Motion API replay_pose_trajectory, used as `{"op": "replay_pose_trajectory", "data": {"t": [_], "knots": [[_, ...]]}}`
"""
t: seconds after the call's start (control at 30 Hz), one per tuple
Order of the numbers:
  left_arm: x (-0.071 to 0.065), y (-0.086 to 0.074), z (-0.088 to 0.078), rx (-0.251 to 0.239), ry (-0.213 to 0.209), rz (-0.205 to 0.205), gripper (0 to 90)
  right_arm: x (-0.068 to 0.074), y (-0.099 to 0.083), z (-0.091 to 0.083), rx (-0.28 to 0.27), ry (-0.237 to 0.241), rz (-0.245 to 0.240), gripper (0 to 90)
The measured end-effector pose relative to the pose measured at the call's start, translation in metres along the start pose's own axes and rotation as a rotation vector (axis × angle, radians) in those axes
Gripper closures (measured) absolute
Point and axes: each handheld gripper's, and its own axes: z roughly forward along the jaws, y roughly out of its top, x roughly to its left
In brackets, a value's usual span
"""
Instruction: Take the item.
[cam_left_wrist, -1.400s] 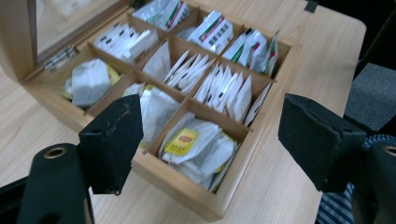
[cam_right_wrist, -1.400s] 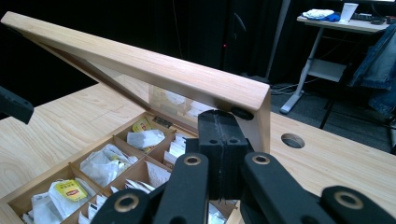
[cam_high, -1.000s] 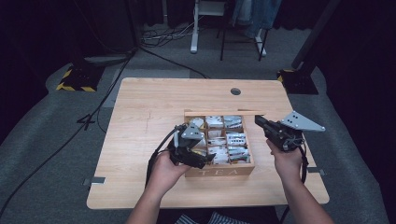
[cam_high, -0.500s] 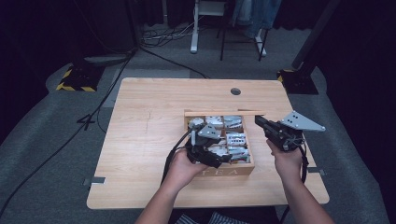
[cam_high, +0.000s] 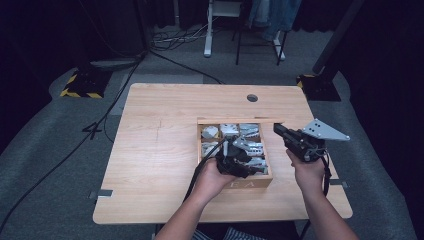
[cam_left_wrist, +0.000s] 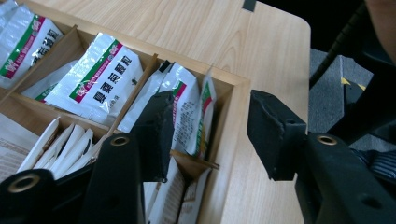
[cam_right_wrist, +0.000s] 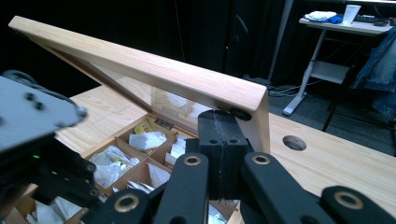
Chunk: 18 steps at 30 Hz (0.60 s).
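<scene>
Left gripper (cam_high: 243, 156): I've brought it from the box's left edge over to the near right compartments since a second ago. Its jaws have just been closing but stand apart, one inside the corner compartment, the other outside the box wall, and nothing is pinched.
Sachets (cam_left_wrist: 189, 114): white packets with green and red bands stand upright in that corner compartment, beside my inner jaw.
Right gripper (cam_high: 281, 131): unmoved since the earlier frames, clenched with its pads together at the corner of the raised lid (cam_right_wrist: 154, 70). I cannot tell whether they pinch it.
Wooden box (cam_high: 252, 183): same place, right of the table's (cam_high: 160, 150) centre, lid up.
</scene>
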Motion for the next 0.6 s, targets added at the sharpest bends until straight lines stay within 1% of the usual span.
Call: {"op": "replay_pose_trajectory", "data": {"t": [0.03, 0.13, 0.17, 0.2, 0.23, 0.3, 0.33, 0.4, 0.43, 0.47, 0.5, 0.57, 0.6], "knots": [[0.001, 0.001, 0.004, 0.005, -0.008, -0.010, 54.2, 0.000, 0.000, 0.000, -0.001, 0.002, 0.000, 90.0], [0.002, 0.003, 0.016, 0.036, -0.017, -0.008, 55.6, 0.000, 0.000, 0.000, -0.001, 0.002, 0.001, 90.0], [0.002, 0.004, 0.018, 0.051, -0.016, -0.006, 56.6, 0.000, 0.000, 0.000, 0.001, 0.000, 0.001, 90.0], [0.001, 0.005, 0.023, 0.063, -0.007, -0.003, 57.4, 0.000, 0.000, 0.000, 0.002, 0.001, 0.002, 90.0], [0.001, 0.005, 0.023, 0.063, -0.007, -0.003, 58.5, 0.000, 0.000, 0.000, 0.002, 0.001, 0.000, 90.0], [0.002, 0.006, 0.029, 0.087, -0.002, -0.001, 59.8, 0.000, 0.000, 0.000, 0.002, 0.001, 0.000, 90.0], [0.003, 0.006, 0.032, 0.094, -0.002, -0.005, 63.4, 0.000, 0.000, 0.000, 0.000, 0.003, 0.001, 90.0], [0.004, 0.006, 0.035, 0.096, -0.008, -0.007, 67.2, -0.001, 0.000, 0.000, -0.001, 0.004, 0.001, 90.0], [0.004, 0.006, 0.035, 0.096, -0.008, -0.007, 69.0, -0.001, 0.000, 0.000, -0.001, 0.004, 0.001, 90.0], [0.004, 0.006, 0.036, 0.105, -0.007, -0.010, 69.0, -0.001, 0.000, 0.000, -0.001, 0.004, 0.000, 90.0], [0.005, 0.005, 0.038, 0.123, -0.007, 0.003, 74.4, -0.001, 0.000, 0.000, -0.002, 0.005, 0.001, 90.0], [0.003, 0.005, 0.040, 0.149, -0.006, 0.013, 81.0, -0.001, 0.000, 0.000, -0.003, 0.006, 0.001, 90.0], [0.002, 0.005, 0.041, 0.143, -0.003, 0.025, 84.0, -0.001, 0.000, 0.000, -0.003, 0.006, 0.001, 90.0]]}}
